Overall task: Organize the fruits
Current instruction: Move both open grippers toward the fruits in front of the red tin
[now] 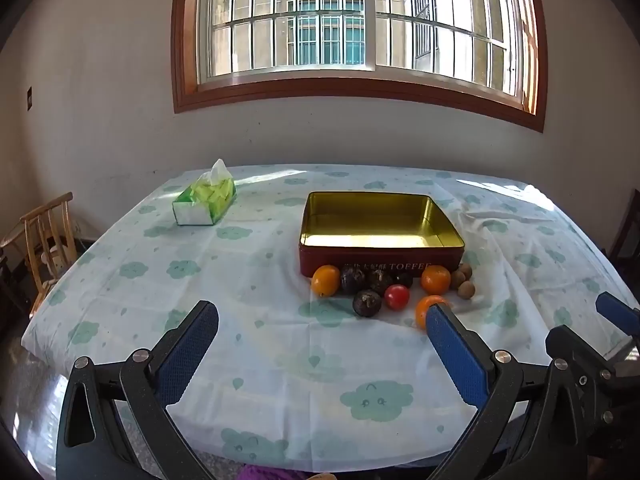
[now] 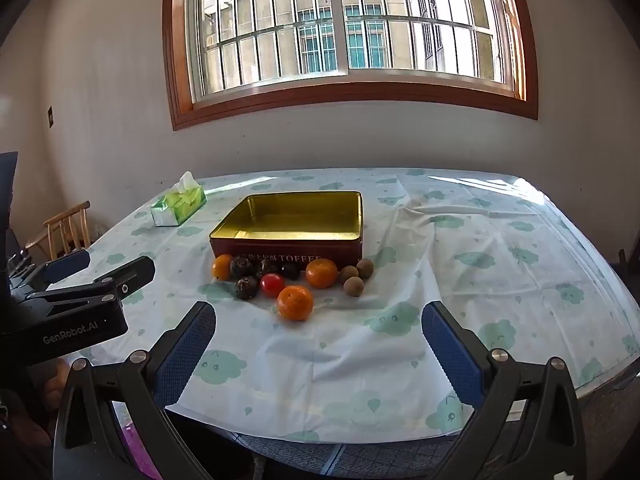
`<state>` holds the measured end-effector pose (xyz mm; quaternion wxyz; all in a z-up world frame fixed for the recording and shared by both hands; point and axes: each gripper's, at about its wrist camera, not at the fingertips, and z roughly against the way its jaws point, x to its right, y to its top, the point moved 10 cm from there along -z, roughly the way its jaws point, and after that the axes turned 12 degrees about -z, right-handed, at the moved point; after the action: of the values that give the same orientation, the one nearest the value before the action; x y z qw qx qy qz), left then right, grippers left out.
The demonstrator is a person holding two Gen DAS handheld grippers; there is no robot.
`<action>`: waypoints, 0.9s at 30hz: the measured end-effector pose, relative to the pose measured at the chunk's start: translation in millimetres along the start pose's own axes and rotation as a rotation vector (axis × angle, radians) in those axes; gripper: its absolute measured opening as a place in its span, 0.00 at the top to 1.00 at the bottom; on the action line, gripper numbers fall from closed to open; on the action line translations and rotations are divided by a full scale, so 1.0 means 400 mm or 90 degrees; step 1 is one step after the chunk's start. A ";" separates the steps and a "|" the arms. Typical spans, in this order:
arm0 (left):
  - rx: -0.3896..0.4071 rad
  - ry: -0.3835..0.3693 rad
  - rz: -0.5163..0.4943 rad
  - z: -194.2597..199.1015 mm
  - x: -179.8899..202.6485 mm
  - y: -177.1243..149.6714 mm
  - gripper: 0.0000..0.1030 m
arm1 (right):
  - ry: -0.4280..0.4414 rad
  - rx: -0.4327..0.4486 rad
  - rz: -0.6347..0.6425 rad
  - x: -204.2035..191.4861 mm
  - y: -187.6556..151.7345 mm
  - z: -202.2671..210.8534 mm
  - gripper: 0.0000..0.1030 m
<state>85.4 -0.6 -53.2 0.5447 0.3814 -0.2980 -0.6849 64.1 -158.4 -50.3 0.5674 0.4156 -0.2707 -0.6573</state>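
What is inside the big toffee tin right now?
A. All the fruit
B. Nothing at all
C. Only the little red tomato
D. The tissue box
B. The toffee tin shows only its bare gold floor, and the fruits, such as the tomato and nearest orange, lie on the tablecloth in front of it.

left wrist: near table edge, facing window | right wrist: same, further right | shared: tin (image 1: 382, 220) (image 2: 296, 216)

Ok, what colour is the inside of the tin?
Shiny gold inside the tin, with dark red outer walls; clearest in the right wrist view.
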 end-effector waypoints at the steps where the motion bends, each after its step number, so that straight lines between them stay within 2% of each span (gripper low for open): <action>1: -0.002 0.001 -0.005 0.000 0.002 0.000 0.00 | 0.005 0.006 -0.004 -0.002 0.003 0.000 0.00; 7: -0.033 -0.019 0.038 -0.025 -0.005 -0.021 0.00 | 0.006 -0.003 -0.004 -0.003 0.002 -0.006 0.00; 14: -0.048 -0.033 0.054 -0.045 0.002 -0.051 0.00 | 0.009 -0.006 -0.001 -0.008 -0.005 -0.004 0.00; 27: -0.068 -0.047 0.024 -0.080 0.024 -0.088 0.00 | 0.037 -0.017 0.001 -0.016 -0.031 -0.020 0.02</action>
<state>93.1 -1.6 -100.9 0.5661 0.3206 -0.2880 -0.7027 64.6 -148.8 -63.1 0.5808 0.4265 -0.2456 -0.6484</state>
